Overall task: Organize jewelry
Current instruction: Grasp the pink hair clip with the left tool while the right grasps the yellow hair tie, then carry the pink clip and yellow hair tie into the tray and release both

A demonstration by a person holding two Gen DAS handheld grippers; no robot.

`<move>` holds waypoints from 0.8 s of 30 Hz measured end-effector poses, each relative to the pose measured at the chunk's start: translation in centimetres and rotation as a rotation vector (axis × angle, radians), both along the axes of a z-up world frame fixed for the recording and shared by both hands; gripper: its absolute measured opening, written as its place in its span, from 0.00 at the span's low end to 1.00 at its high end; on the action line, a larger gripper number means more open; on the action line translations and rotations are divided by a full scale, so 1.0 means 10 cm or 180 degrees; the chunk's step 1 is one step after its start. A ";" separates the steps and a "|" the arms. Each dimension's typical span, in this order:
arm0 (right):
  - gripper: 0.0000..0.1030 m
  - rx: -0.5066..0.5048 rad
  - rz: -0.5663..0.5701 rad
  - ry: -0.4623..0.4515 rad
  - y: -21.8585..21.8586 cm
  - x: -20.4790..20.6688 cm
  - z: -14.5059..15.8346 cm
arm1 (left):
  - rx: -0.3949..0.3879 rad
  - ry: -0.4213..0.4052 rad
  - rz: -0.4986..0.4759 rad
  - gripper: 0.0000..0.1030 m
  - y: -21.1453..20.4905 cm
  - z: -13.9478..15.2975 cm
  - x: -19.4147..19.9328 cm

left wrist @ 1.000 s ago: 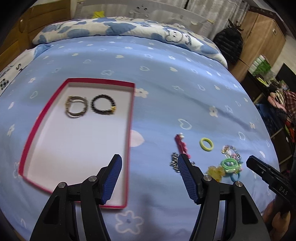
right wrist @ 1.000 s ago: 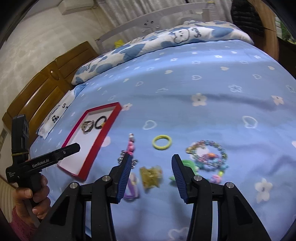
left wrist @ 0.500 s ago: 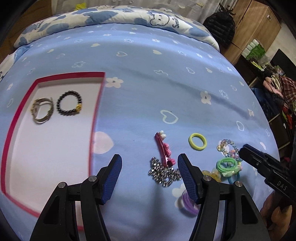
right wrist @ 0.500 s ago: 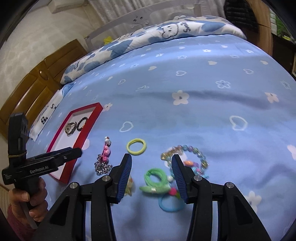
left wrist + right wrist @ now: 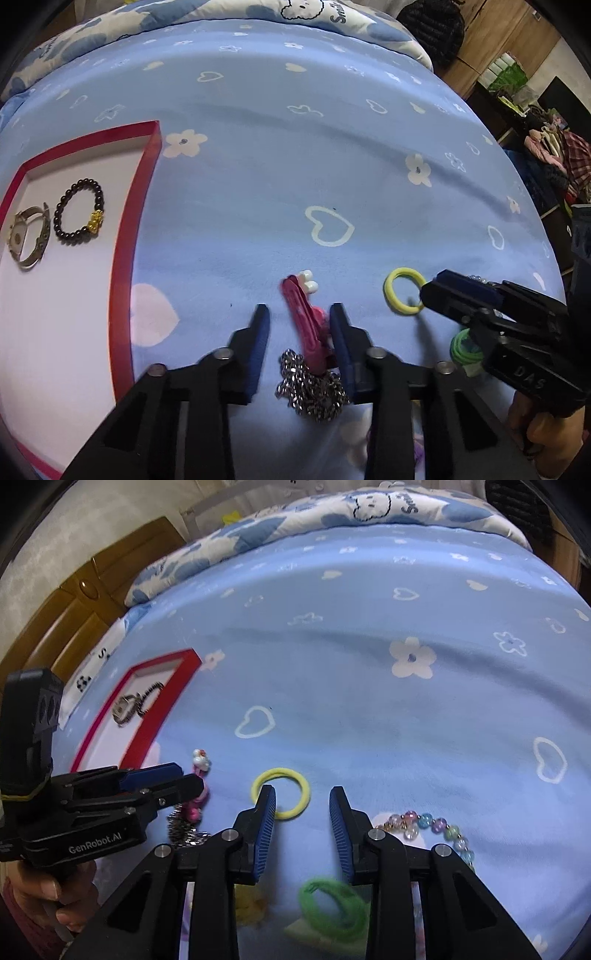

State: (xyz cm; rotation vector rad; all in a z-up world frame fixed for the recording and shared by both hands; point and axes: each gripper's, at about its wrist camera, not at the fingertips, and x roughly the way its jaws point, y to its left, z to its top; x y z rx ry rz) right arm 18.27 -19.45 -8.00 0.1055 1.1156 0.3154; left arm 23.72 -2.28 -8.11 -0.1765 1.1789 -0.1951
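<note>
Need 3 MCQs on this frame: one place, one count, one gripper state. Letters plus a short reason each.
1. Where does the pink hair clip lie?
A. in the red tray
B. on the bedsheet between the left gripper's fingers
C. on the pillow

2. How many pieces lie in the red tray?
A. none
B. two
C. five

3. What is the state of the right gripper?
A. open, holding nothing
B. shut on the yellow hair tie
C. shut on the bead bracelet

Answers:
1 B: the clip lies on the blue sheet in the gap of the left gripper, beside the silver chain.
2 B: only a black bead bracelet and a metal bangle are inside.
3 A: its fingers stand apart, with the yellow hair tie lying on the sheet just beyond the left one.
</note>
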 end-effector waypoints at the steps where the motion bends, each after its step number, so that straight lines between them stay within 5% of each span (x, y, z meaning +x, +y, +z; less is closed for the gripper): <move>1: 0.27 -0.0012 0.0011 0.0024 0.00 0.01 -0.03 | 0.0028 -0.0003 -0.0022 0.19 -0.01 -0.02 0.02; 6: 0.03 -0.0076 0.0086 0.0063 0.07 0.01 -0.10 | -0.0067 -0.0056 -0.0041 0.18 0.00 -0.05 0.01; 24: 0.03 0.0114 0.0073 -0.0197 0.21 -0.16 0.27 | -0.0199 -0.0448 0.0201 0.18 0.52 0.42 -0.52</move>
